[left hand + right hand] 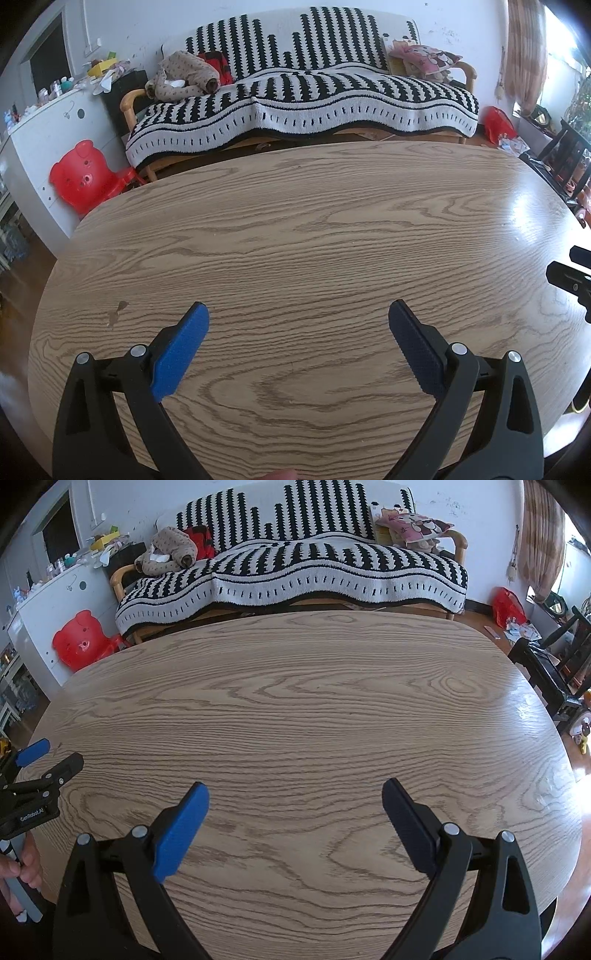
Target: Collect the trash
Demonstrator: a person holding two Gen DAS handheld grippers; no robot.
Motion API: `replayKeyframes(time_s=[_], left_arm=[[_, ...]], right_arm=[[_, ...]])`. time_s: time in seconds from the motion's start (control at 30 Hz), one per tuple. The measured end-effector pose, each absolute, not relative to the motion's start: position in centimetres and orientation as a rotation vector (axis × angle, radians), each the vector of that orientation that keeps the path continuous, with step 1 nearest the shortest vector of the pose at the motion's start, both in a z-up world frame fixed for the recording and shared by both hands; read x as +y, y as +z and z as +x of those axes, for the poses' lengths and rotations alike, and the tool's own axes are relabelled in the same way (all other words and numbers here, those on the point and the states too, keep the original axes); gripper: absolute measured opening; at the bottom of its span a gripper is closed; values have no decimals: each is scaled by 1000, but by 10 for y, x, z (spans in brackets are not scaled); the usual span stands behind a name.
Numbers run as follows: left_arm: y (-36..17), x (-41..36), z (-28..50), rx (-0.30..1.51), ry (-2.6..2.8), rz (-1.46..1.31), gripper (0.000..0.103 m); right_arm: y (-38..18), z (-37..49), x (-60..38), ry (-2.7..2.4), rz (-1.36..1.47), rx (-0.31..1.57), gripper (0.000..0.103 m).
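My left gripper (297,314) hangs open over the near part of a wooden table (295,229), with nothing between its blue pads. My right gripper (295,794) is open too, above the same table (295,701), and holds nothing. The left gripper (40,760) also shows at the left edge of the right wrist view, held by a hand (22,864). A black part of the right gripper (572,277) shows at the right edge of the left wrist view. I see no trash on the tabletop. A small brown stain (117,309) marks the wood near the left fingertip.
Beyond the table's far edge stands a sofa (303,99) under a black-and-white blanket, with clothes (184,75) and a pillow (428,59) on it. A red bear-shaped stool (83,177) leans on a white cabinet (48,122) at the left. A red bag (498,123) and dark chairs (554,664) are at the right.
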State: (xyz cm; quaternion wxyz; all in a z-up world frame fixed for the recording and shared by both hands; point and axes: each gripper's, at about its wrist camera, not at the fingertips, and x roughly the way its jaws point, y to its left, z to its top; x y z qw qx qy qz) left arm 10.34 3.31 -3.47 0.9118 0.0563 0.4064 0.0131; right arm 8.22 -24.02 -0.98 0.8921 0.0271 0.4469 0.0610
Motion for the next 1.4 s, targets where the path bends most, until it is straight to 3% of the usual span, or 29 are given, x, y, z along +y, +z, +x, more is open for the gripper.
replayKeyframes(time_s=[1.4], left_arm=[[-35, 36, 102, 848, 24, 107, 95]], right_arm=[[-9, 80, -241, 129, 53, 931, 91]])
